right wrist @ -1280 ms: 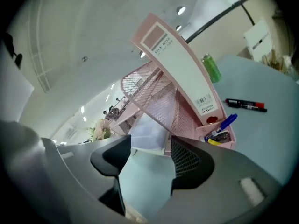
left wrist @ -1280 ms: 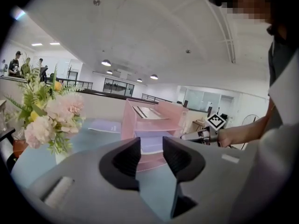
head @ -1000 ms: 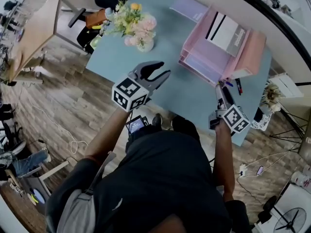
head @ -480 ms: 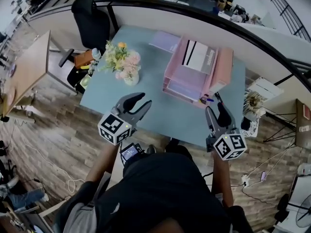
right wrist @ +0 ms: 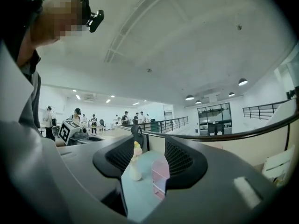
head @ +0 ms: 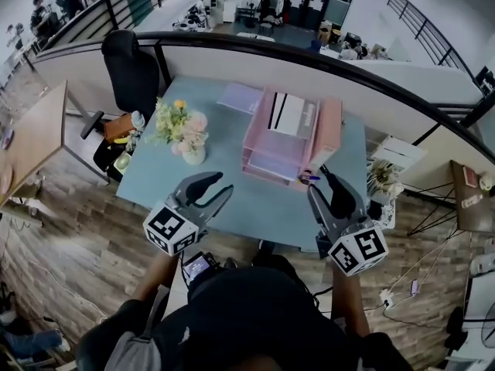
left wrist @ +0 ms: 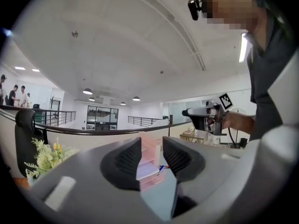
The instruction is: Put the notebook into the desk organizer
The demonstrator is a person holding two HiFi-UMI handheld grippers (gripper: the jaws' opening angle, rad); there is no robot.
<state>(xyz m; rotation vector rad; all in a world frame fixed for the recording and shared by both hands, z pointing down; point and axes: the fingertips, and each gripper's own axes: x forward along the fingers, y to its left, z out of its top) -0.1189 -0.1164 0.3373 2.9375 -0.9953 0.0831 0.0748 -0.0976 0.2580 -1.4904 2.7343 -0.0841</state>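
Nearest the person, over a pale blue table [head: 255, 203] on wood flooring [head: 46, 230], the left gripper [head: 224, 182] was wide and empty. The right gripper [head: 318, 179] was also empty, its jaws just narrowing. Mid-table stood a pink desk organizer [head: 267, 141]. Beyond its left side a lilac notebook [head: 240, 97] lay flat, its long axis along the far edge.

Open-plan office, upper level: one pale blue-green worktop [head: 267, 207] on a grey-brown wood-plank floor [head: 62, 230], backed by a low cream curved partition [head: 224, 60] topped with a black rail; one black office chair [head: 128, 68] at the worktop's far left corner; one light wooden table [head: 35, 134] well apart at the left. Black balcony railing [head: 421, 25] at the far right, with a lower floor visible beyond. White ceiling [left wrist: 140, 41], fitted with round lamps [left wrist: 87, 91], all lit; dark-framed glazed doors [left wrist: 100, 119] in the far white wall.
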